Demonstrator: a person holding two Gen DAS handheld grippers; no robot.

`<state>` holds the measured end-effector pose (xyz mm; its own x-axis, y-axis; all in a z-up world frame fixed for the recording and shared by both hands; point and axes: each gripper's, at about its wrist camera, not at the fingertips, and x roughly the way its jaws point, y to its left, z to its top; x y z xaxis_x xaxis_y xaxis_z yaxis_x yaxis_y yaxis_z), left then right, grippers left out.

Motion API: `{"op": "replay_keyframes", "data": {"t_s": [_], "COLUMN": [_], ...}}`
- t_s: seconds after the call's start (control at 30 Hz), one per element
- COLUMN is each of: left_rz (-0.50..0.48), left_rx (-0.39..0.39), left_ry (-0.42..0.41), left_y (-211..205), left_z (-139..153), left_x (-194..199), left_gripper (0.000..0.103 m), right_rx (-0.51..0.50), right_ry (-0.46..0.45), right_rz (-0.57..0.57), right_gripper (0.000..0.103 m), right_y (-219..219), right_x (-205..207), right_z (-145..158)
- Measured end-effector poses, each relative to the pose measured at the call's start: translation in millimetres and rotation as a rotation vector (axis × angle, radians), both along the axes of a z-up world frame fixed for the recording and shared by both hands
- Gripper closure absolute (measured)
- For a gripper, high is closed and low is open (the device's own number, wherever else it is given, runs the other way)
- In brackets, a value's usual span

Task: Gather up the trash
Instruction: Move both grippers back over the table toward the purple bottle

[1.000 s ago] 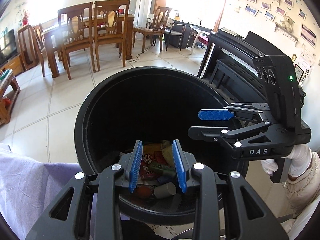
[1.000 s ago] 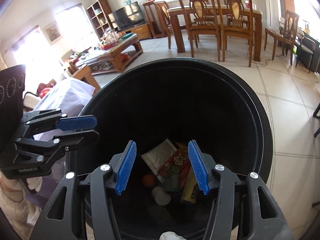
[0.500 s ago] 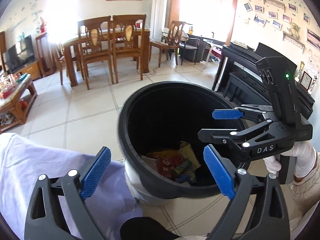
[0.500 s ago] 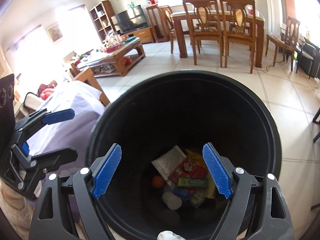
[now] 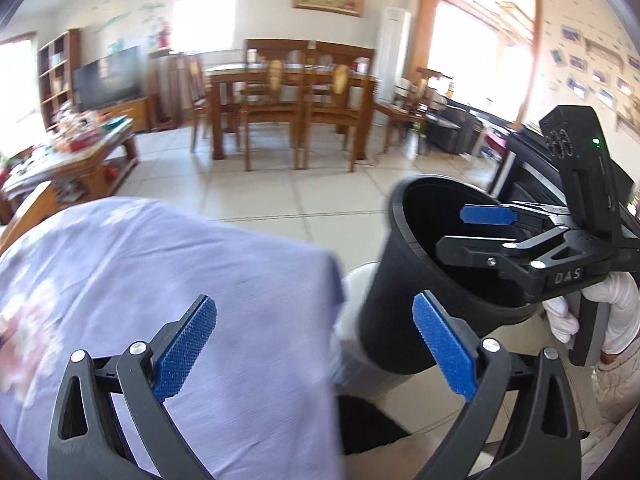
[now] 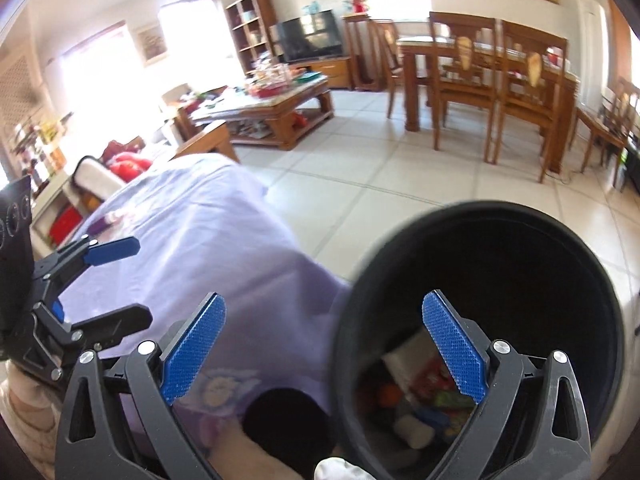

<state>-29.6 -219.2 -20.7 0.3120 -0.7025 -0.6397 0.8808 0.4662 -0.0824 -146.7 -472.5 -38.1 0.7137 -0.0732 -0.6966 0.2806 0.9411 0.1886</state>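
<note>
Trash sits inside the round black plastic bin [image 6: 480, 280], right of your lilac-covered table [image 6: 208, 240]; both grippers, left [image 5: 316, 348] and right [image 6: 324, 344], are opening, empty, right nearer the bin.

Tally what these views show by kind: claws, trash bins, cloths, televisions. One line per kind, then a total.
claws: 2, the left claw and the right claw, both opening, nothing between the jaws
black trash bin: 1
lavender cloth: 1
television: 1
Total: 5
</note>
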Motion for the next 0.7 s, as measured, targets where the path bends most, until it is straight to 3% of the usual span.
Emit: {"op": "replay_keyframes", "data": {"t_s": [0.33,0.7], "left_rz": [0.221,0.427], "left_rx": [0.0,-0.033], "left_ry": [0.023,0.054], "left_y": [94,197], "left_z": [0,-8], "left_x": [62,121], "left_gripper": [0.005,0.005], "right_rx": [-0.018,-0.017], "right_ry": [0.041,0.071], "right_rz": [0.187,0.334], "right_gripper": [0.005,0.005], "right_y": [98,183], "right_x": [101,176], "right_z": [4,-8]}}
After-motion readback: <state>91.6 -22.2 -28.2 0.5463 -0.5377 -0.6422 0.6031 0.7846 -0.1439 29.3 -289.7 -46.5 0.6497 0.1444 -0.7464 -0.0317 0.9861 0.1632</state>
